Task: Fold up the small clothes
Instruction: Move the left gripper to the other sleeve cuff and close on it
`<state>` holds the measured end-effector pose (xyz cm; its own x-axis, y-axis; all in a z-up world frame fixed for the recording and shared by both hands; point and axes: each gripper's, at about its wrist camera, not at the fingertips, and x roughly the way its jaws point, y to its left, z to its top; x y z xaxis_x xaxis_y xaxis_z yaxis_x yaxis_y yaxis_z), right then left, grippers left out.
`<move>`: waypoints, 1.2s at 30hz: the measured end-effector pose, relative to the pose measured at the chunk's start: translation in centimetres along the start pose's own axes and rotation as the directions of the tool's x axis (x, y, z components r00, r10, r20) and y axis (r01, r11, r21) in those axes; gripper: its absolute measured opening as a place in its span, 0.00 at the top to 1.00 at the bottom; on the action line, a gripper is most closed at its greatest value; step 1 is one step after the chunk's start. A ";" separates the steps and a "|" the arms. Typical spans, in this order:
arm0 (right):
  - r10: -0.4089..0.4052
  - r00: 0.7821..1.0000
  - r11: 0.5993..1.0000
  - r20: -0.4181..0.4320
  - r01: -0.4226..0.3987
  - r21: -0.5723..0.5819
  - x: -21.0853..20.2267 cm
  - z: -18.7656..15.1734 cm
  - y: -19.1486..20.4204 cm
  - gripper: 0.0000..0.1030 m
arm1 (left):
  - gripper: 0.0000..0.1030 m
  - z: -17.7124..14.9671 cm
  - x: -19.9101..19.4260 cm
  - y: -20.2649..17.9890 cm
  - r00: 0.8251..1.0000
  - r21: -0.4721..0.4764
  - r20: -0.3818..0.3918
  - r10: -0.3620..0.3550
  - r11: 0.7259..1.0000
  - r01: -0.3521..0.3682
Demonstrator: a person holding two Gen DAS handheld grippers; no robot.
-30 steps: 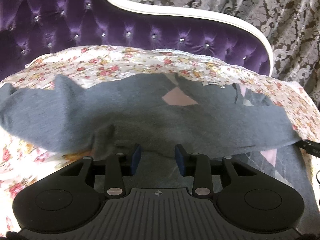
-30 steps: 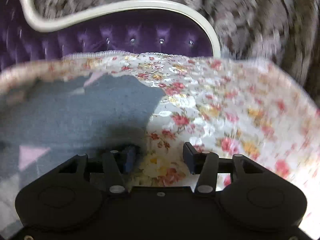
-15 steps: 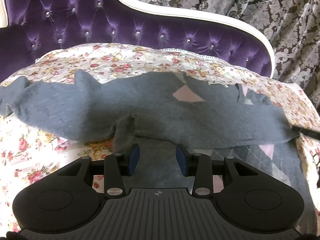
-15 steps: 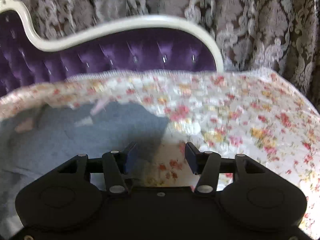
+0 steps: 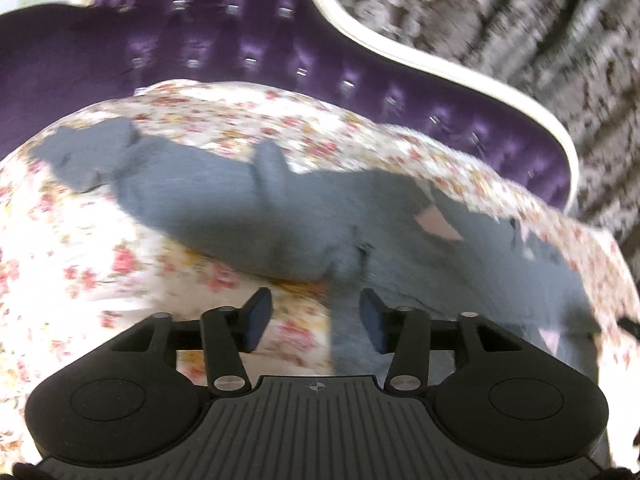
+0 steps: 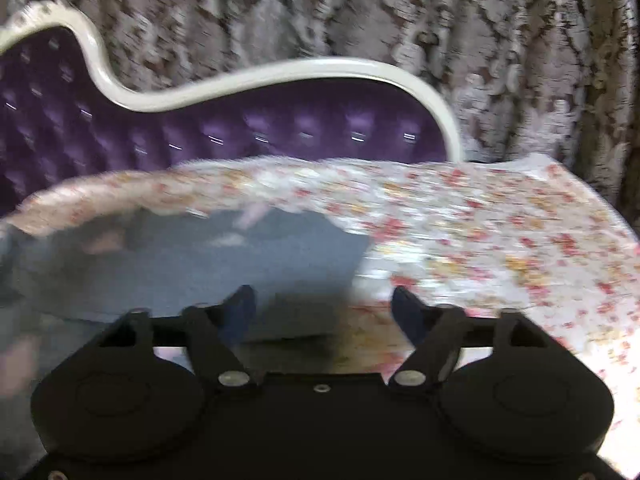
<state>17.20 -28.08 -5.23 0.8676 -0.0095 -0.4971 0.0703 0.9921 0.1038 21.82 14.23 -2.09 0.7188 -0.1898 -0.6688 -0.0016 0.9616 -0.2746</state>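
A grey garment point(image 5: 320, 216) with pink patches lies stretched across the flowered sheet point(image 5: 100, 260). My left gripper point(image 5: 316, 318) hovers at its near edge. Its jaws are opening, and a strip of grey cloth lies between them beside the right pad point(image 5: 374, 322), with no pad pressing on it. In the right wrist view the same grey garment point(image 6: 240, 256) fills the lower left. My right gripper point(image 6: 324, 312) hangs over its right-hand corner. Its jaws are opening wide and grip nothing. Both views are blurred by motion.
The flowered sheet point(image 6: 480, 240) covers a bed or couch with a purple tufted back point(image 5: 200, 40) framed in white point(image 6: 320, 68). A grey patterned curtain point(image 6: 400, 12) hangs behind it. The sheet drops off at its right edge.
Both pairs of jaws have widened, the right by far more. The left gripper has slid left to the garment's edge and let go of the cloth. The right gripper has risen and drawn back.
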 end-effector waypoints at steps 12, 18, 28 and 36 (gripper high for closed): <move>0.270 0.959 0.962 -0.080 -0.266 0.061 -1.3 -3.0 7.5 0.05 | 0.30 5.1 -1.2 10.8 0.987 -0.120 0.085 0.134 0.985 -0.123; 0.284 0.949 0.959 -0.135 -0.278 0.059 -0.6 -4.6 9.0 0.05 | 0.30 8.5 1.0 17.1 0.979 -0.219 0.086 0.184 0.962 -0.162; 0.254 0.950 0.967 -0.180 -0.256 0.010 0.4 -6.0 10.7 0.03 | 0.31 9.7 5.7 21.9 0.984 -0.300 0.046 0.173 0.942 -0.152; 0.232 0.954 0.969 -0.188 -0.244 -0.043 0.4 -6.4 11.5 0.01 | 0.94 10.6 7.2 21.7 0.982 -0.286 0.094 0.163 0.949 -0.130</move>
<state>15.18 -15.89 -9.77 0.7521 0.2444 -0.6121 -0.1649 0.9689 0.1843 34.32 35.85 -5.56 0.7711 -0.0109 -0.6366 -0.2941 0.8807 -0.3713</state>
